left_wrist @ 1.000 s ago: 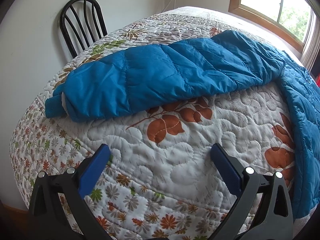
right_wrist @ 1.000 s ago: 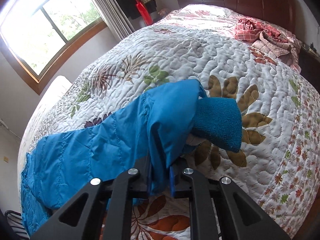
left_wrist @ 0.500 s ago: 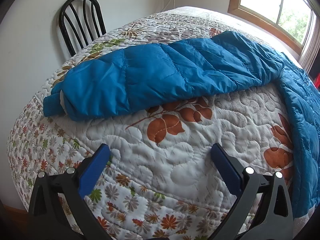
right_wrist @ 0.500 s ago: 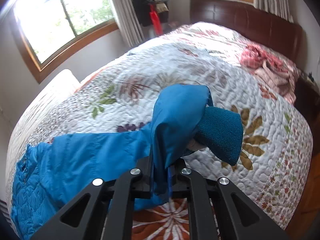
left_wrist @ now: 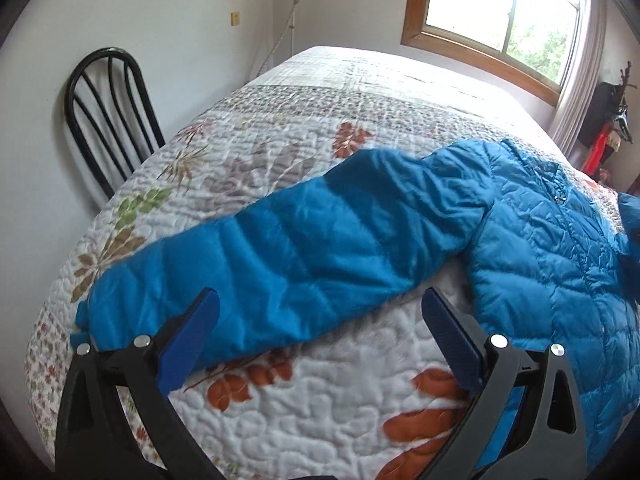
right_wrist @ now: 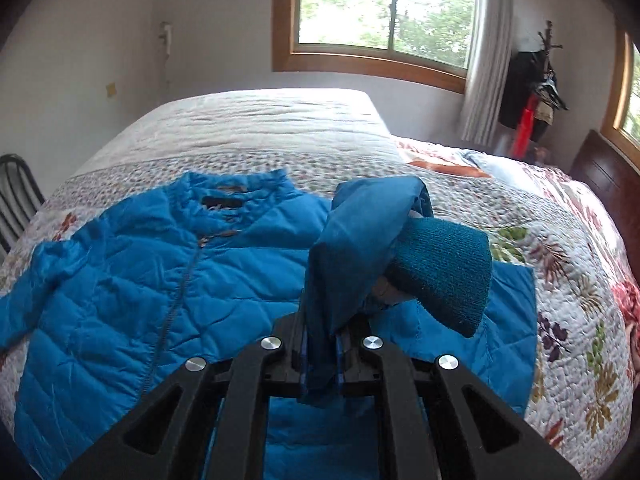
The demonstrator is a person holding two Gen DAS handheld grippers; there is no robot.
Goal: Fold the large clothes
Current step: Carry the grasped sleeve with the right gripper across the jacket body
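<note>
Blue puffer jacket (right_wrist: 120, 292): spread front-up on quilted bed (left_wrist: 320, 412). Right gripper (right_wrist: 320, 354): fingers clenched on lifted sleeve (right_wrist: 356, 248). Left gripper (left_wrist: 320, 320): fingers spread wide, released, beside other sleeve (left_wrist: 280, 272).

My left wrist view skims low over the bed (left_wrist: 304, 412); my right looks windowward, both sharing the jacket (left_wrist: 560, 264).

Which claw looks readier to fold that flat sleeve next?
Probably the left. The left claw is open with the flat sleeve lying just beyond it on the bed. The right claw is shut on the other sleeve.
</note>
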